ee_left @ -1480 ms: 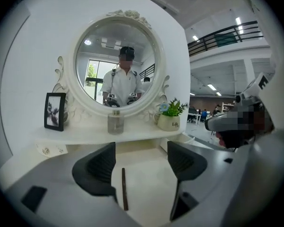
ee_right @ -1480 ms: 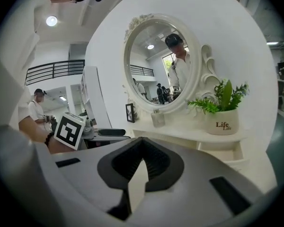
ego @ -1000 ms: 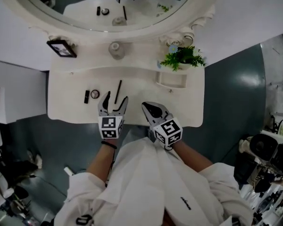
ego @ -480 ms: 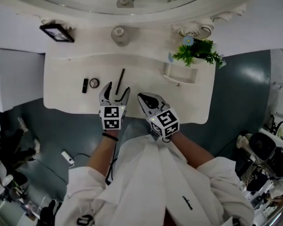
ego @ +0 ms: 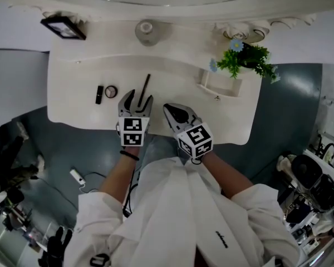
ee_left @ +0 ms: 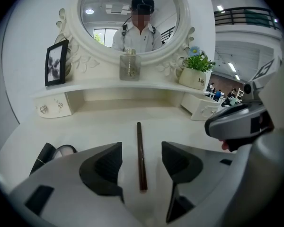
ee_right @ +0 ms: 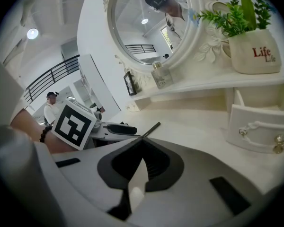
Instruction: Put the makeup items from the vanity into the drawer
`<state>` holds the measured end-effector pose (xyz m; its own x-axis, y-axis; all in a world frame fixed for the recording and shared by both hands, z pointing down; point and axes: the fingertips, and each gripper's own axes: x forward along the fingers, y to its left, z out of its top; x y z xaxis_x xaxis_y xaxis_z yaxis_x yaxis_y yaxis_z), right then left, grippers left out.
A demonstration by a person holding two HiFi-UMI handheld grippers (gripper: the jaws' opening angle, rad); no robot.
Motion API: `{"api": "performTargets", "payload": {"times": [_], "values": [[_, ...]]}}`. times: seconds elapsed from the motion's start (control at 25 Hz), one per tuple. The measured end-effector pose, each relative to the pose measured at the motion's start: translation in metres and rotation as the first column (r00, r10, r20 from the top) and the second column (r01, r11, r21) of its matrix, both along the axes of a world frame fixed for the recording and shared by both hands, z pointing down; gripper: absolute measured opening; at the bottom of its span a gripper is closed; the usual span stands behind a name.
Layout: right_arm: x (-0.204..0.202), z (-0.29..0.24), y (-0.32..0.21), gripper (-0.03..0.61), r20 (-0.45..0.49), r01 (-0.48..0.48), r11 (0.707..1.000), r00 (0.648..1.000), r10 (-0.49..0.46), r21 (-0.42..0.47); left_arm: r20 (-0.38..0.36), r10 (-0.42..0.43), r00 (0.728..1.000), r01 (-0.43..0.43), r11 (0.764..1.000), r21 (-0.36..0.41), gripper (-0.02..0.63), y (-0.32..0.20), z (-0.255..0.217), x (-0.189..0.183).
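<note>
Presently the left gripper (ego: 137,98) stands low over the white vanity top (ego: 72,107). Its jaws are spread and have just been narrowing. The near end of the slim dark brown pencil (ego: 145,87) lies flat between them, clear of both pads. The right gripper (ego: 172,111) sits just beside the left, jaws pressed together on nothing. A black lipstick tube (ego: 99,94) and a round compact (ego: 111,92) lie side by side left of the pencil. The small white drawer (ego: 220,85) stands pulled out, well to the right.
</note>
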<state>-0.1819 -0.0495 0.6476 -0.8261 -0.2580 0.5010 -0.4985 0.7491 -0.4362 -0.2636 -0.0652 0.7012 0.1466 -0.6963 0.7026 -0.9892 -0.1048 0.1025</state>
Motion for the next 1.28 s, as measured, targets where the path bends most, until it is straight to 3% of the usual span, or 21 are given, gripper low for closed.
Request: {"api": "performTargets", "payload": {"times": [0.6, 0.8, 1.28], "values": [[-0.001, 0.005, -0.001, 0.017, -0.005, -0.003, 1.0, 1.0, 0.003, -0.025, 0.056, 0.038, 0.998, -0.036, 0.999, -0.04, 0.189, 0.0, 0.013, -0.002], [0.002, 0.003, -0.004, 0.017, -0.002, -0.013, 1.0, 1.0, 0.013, -0.021, 0.091, 0.108, 0.99, -0.105, 0.994, -0.038, 0.066, 0.0, 0.014, 0.014], [0.021, -0.008, -0.007, 0.017, 0.003, -0.042, 0.999, 0.999, 0.042, -0.005, 0.048, 0.079, 0.996, -0.076, 0.996, -0.05, 0.055, 0.001, 0.005, 0.024]]}}
